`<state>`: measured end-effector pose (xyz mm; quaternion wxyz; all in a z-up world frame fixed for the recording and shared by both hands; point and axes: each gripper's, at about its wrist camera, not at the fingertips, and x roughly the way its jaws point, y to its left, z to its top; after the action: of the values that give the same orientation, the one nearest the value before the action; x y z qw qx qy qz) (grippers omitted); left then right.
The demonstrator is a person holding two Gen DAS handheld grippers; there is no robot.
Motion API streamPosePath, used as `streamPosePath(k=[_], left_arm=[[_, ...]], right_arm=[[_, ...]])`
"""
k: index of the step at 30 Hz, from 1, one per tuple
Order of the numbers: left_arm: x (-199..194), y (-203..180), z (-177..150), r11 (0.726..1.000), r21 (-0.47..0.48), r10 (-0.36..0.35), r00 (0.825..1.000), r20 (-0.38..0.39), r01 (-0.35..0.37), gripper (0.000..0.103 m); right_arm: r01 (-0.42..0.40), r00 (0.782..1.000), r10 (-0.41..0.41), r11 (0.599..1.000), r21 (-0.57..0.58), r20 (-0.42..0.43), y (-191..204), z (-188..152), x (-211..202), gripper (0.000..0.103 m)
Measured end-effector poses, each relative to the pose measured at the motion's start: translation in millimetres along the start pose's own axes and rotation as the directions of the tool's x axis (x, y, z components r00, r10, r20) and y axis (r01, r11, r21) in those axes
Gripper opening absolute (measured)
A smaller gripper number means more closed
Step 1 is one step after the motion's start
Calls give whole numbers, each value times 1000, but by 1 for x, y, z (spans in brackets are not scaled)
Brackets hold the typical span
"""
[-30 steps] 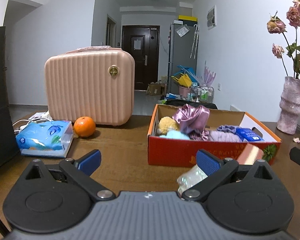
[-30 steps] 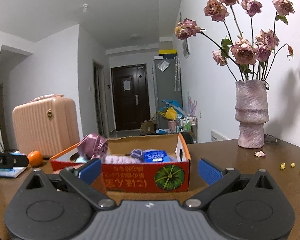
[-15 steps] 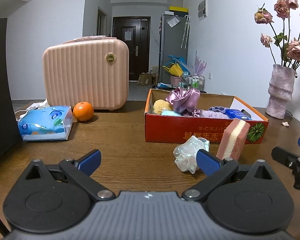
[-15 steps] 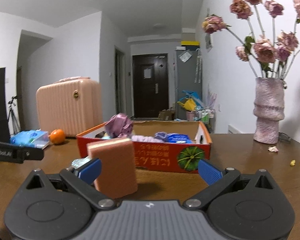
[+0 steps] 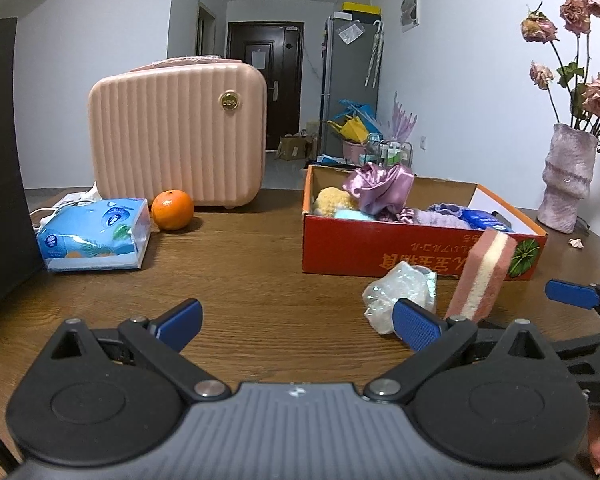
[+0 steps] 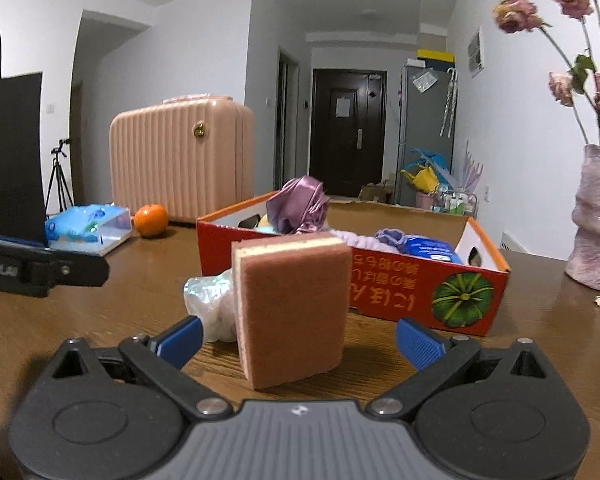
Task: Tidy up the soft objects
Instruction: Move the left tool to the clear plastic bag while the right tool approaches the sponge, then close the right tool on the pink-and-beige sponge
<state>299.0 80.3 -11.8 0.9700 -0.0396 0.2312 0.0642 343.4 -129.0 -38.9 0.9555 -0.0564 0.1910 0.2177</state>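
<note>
Two grippers hover spread wide over the wooden table [image 5: 260, 280]. Behind, the red box [image 6: 380, 280] holds soft items. Between the right gripper [image 6: 298, 340] fingers, ungripped, the sponge [image 6: 294, 312] stands upright beside a crumpled plastic bag [image 5: 400, 292]; the left gripper [image 5: 298, 320] holds nothing.

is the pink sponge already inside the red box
No, the pink sponge stands upright on the table in front of the red box.
</note>
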Motion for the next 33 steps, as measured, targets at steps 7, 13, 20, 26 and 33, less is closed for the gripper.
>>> streamPosePath(k=[7,13,20,26,33], left_arm=[[5,10,0,1000,-6,9,1000,-12,-9,103],[6,10,0,1000,-3,2,1000,-15,-2,103],[7,9,-1,1000,1,-1,1000,-15,1,103],[7,9,-1,1000,2,2,1000,-15,-2,103],[8,9,-2,1000,3,2,1000,-15,-2,103]], right_arm=[[3,999,-3,1000,6,-51,2,8,31,103],[-15,997,17,999,31,-80,-2,13,52,103],[-50,993,53,998,30,-108,-1,16,64,87],[-60,992,62,998,20,-109,1,15,62,73],[-38,998,39,999,26,-43,-1,17,47,72]])
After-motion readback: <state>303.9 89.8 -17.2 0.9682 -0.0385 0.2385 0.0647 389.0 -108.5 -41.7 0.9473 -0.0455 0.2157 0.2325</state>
